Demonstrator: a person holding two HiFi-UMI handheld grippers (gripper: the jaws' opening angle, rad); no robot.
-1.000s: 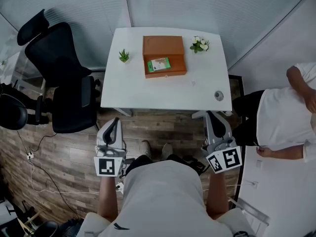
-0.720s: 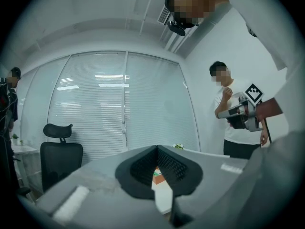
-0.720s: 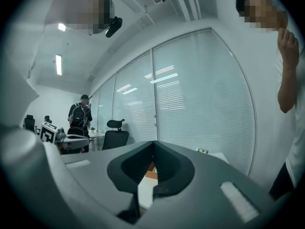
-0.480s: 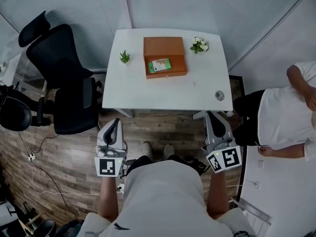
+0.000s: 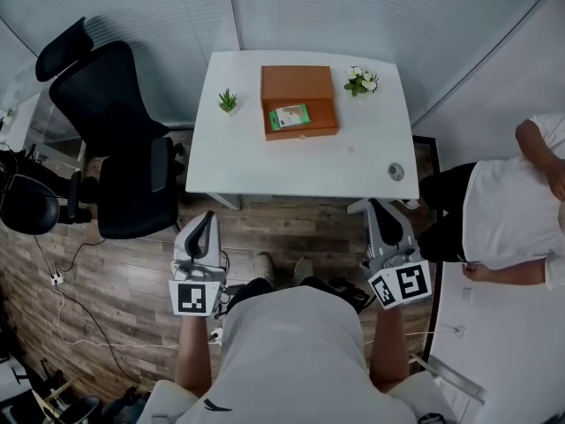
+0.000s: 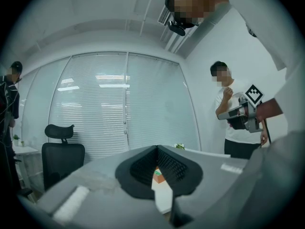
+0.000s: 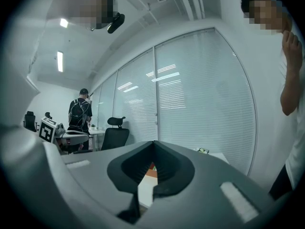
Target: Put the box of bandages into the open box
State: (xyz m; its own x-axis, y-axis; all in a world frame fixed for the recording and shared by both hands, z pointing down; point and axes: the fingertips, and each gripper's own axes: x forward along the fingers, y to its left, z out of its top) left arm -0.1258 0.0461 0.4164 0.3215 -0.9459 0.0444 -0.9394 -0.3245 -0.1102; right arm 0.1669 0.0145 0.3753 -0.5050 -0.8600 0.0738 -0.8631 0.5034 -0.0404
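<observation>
You're holding the left tongs [image 5: 203,223] and right tongs [image 5: 381,212] clenched and empty at lower frame. The small green-and-white bandage box [image 5: 290,116] is lying crosswise inside the open brown wooden box [image 5: 300,133], upper centre on the white bench [image 5: 265,162], well ahead, roughly midway between both tongs.

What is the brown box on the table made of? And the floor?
The brown box looks like wood or stiff board: even matte brown, flat lid; too far to be sure. The floor looks like wood planks, maybe laminate: brown strips with streaky grain.
</observation>
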